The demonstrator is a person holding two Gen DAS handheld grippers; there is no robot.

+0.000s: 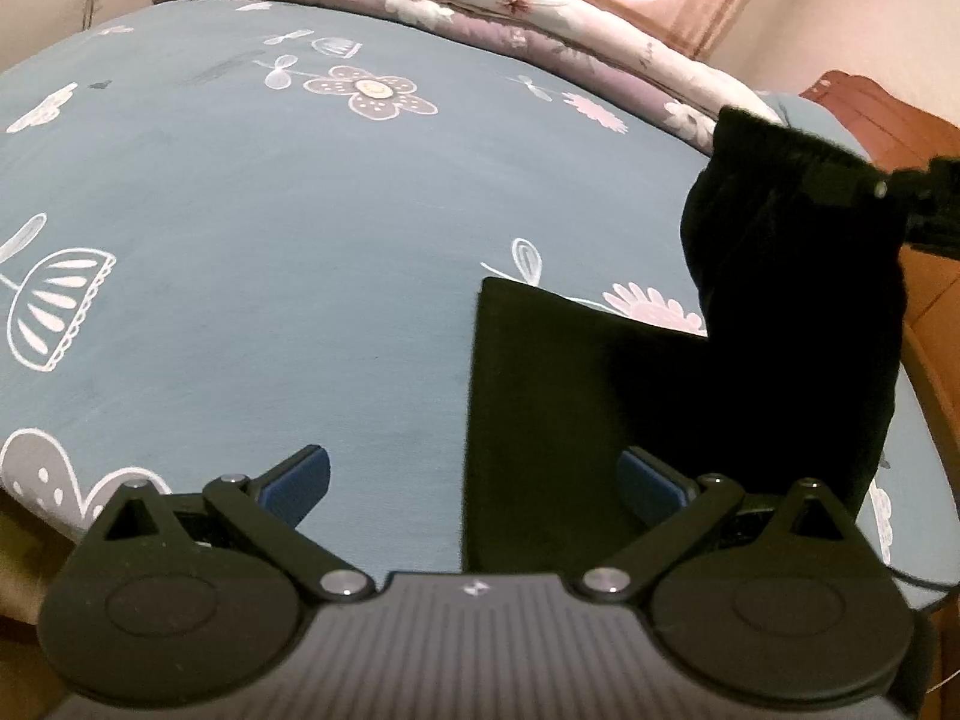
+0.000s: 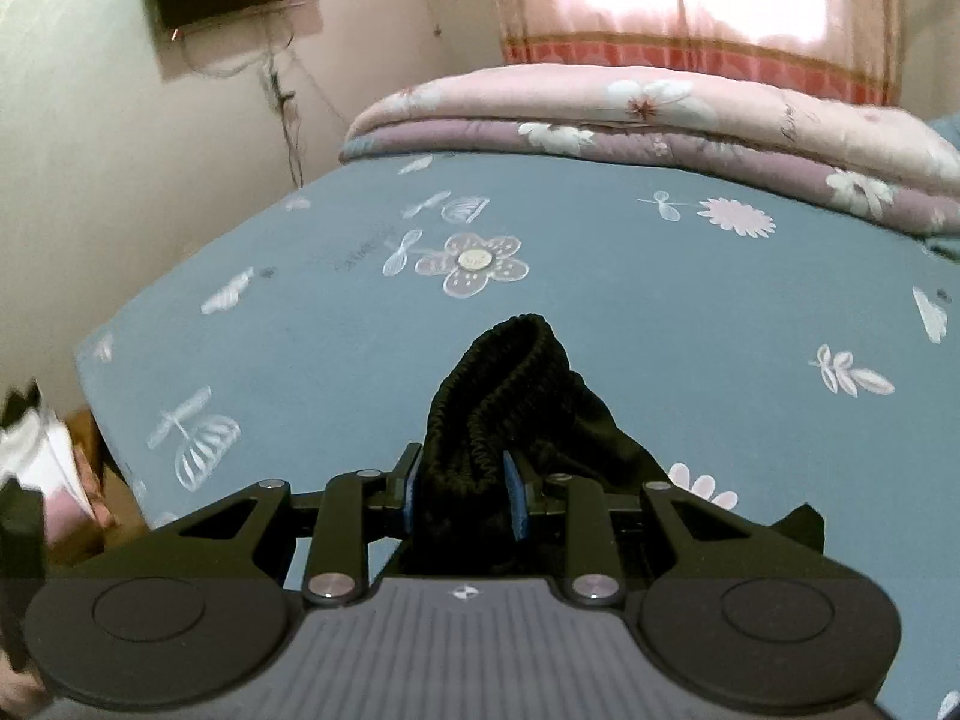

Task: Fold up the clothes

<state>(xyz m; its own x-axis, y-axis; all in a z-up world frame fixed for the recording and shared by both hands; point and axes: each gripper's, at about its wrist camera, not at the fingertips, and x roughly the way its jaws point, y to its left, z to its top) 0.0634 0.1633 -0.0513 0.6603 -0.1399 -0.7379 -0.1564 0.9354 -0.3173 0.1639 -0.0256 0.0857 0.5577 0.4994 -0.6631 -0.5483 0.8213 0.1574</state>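
The right gripper [image 2: 462, 495] has its jaws clamped on the bunched elastic waistband of the black garment [image 2: 510, 396], lifting that end. The left gripper [image 1: 474, 483] has its jaws wide apart and empty over the bed [image 1: 240, 240]. The garment's flat part lies at lower right of the left view, under the right-hand finger, its long axis running up to the raised end at upper right.

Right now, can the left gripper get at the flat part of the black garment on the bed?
Probably yes. The left gripper is open, and the flat part of the black garment lies just ahead with nothing between; the right gripper holds its elastic band.
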